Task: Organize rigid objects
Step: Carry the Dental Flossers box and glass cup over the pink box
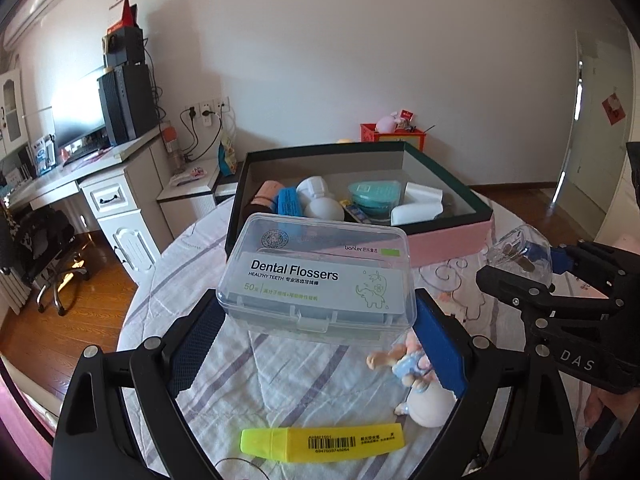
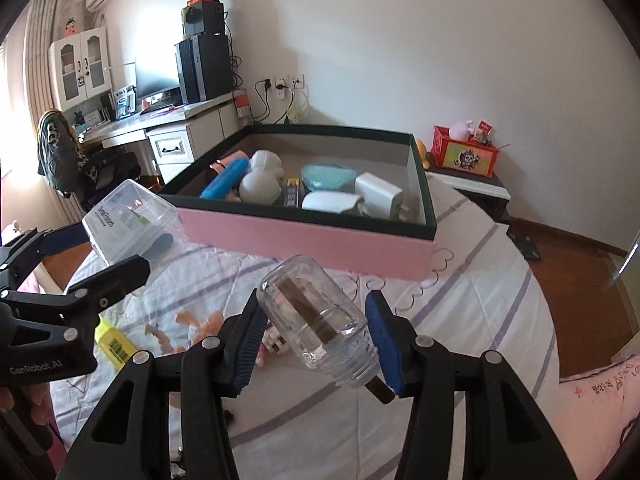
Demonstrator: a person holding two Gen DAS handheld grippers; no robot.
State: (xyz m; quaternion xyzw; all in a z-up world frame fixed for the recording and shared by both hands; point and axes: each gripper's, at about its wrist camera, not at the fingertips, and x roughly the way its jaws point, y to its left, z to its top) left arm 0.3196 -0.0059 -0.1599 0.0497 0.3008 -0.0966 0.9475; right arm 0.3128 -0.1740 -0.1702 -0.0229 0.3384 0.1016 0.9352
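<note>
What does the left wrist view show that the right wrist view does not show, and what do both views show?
Only the left wrist view: the "Dental Flossers" label, readable, and the full yellow highlighter with its barcode.

Only the right wrist view: the clear jar seen whole between the right gripper fingers, with a brown strip inside.

Both: the flosser box held in the left gripper, the pink storage box with items inside, and the striped cloth.

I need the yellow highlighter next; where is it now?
The yellow highlighter lies on the striped bedsheet at the bottom of the left wrist view, beneath the left gripper, just below the small doll.
</note>
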